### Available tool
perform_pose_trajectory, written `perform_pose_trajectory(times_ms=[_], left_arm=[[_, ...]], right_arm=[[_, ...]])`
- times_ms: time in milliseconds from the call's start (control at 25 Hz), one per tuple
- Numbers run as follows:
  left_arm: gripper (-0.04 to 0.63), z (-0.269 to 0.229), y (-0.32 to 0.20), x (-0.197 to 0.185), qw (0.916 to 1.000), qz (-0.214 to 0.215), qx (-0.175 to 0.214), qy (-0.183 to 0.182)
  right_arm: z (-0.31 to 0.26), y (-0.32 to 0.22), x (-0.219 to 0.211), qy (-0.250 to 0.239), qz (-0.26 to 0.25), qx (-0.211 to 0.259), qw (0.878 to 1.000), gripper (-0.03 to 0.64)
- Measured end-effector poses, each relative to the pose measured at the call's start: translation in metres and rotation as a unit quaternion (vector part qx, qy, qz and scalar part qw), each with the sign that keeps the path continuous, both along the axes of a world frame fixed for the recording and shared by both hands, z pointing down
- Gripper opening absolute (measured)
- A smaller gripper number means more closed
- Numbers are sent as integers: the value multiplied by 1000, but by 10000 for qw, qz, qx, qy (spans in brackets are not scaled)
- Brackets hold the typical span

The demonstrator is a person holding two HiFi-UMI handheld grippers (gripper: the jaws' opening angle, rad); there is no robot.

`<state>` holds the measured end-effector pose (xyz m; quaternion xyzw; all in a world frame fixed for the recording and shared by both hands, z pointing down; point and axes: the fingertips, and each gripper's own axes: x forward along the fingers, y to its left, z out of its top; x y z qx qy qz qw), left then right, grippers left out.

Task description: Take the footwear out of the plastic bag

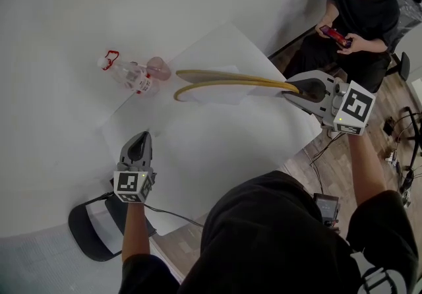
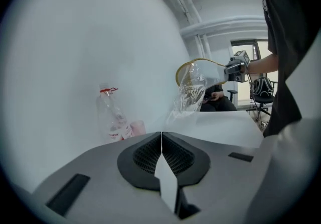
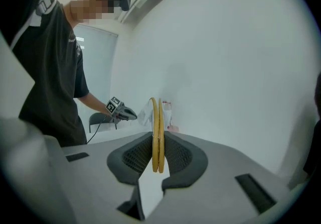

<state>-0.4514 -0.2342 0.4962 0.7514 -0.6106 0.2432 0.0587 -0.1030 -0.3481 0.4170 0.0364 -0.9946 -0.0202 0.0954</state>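
- The right gripper (image 3: 158,140) is closed on the yellow footwear (image 3: 156,122). Its two jaws press on the flat pair from both sides, near one end.
- The two yellow pieces lie flat against each other. They stick out long and thin past the jaws. They are up in the air above the white table (image 1: 217,147) and do not touch it.
- The clear plastic bag (image 2: 189,96) hangs down at the far end of the footwear, the end away from the right gripper. It is crinkly and see-through. I cannot tell if that end is inside the bag or if the bag only hangs from it.
- The left gripper (image 2: 161,136) is closed tight, jaw against jaw, with nothing between them. It is over the near left part of the table. It is well apart from the bag and the footwear and touches neither.
- Past the left gripper, at the far left of the table, stands a clear bottle (image 1: 128,74) with a red top. A pink cup (image 1: 159,68) sits just beside it.
- Beyond the far right corner of the table a seated person (image 1: 356,16) holds a red phone (image 1: 335,35) in both hands.
- A dark chair (image 1: 92,230) stands by the near left edge of the table, beside the arm that holds the left gripper.
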Motion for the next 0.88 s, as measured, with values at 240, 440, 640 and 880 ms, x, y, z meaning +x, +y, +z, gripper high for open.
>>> perform_pose_trajectory(times_ms=[240,440,640,880], left_arm=[[28,-23,-13,-6,9957,-890,243,54],[28,-35,-8,6,9891,-1386,496,18],[28,-28,1,18,9827,-1751,533,283],[28,-19,7,18,9812,-1817,504,424]], right_arm=[[-7,7,-20,-791,401,-564,9945,67],[-2,0,-13,-1138,1336,-766,9815,67],[20,-11,6,-1271,2284,-1120,9587,67],[33,-17,13,-1194,2519,-1189,9530,66]])
